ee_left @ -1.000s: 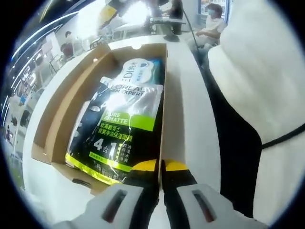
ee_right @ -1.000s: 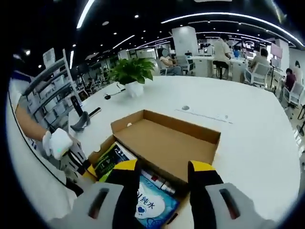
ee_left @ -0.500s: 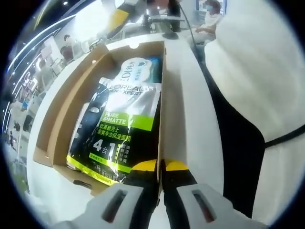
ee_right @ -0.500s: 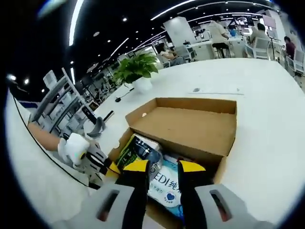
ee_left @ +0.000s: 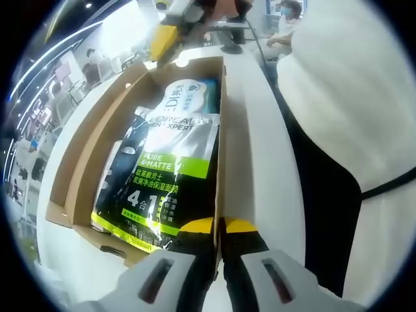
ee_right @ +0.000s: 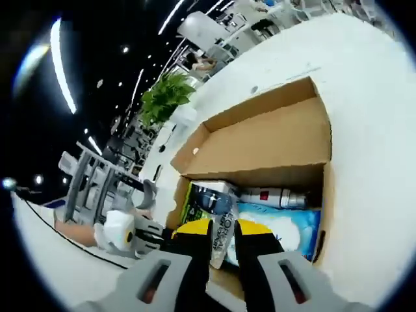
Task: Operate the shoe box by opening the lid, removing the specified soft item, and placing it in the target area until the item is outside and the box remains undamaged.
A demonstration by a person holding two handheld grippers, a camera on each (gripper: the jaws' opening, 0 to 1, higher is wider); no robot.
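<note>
**Both claws at the open shoe box, right claw pinching the pouch edge**

In the left gripper view, the left claw (ee_left: 219, 229) rises from the bottom centre of the frame with its yellow-tipped jaws pressed together, nothing visible between them. Its tips sit at the near end of the shoe box (ee_left: 71, 175), right by the box's wall. The box runs up the middle of the frame on the white surface (ee_left: 257, 149), open, its brown lid folded out along the left side. Inside lies a soft black-and-green pouch (ee_left: 166, 179) with white lettering, filling most of the box. Beyond it, toward the top of the frame, a white-and-blue wipes pack (ee_left: 188, 94) peeks out. The right claw (ee_left: 162, 42) enters at the upper left, its yellow tip near the far end of the box. A person's white garment fills the right of the frame.

In the right gripper view, the right claw (ee_right: 223, 229) comes up from the bottom centre, jaws drawn close on an edge of the pouch (ee_right: 209, 201), which stands up between the yellow tips. The shoe box (ee_right: 273, 140) lies open, lid spread toward the upper right. The wipes pack (ee_right: 286, 227) lies at the lower right of the box, with a slim tube (ee_right: 273, 196) above it. The left claw (ee_right: 159, 235) shows at the lower left beside the box. A potted plant (ee_right: 166, 97) stands on the surface in the upper left.
</note>
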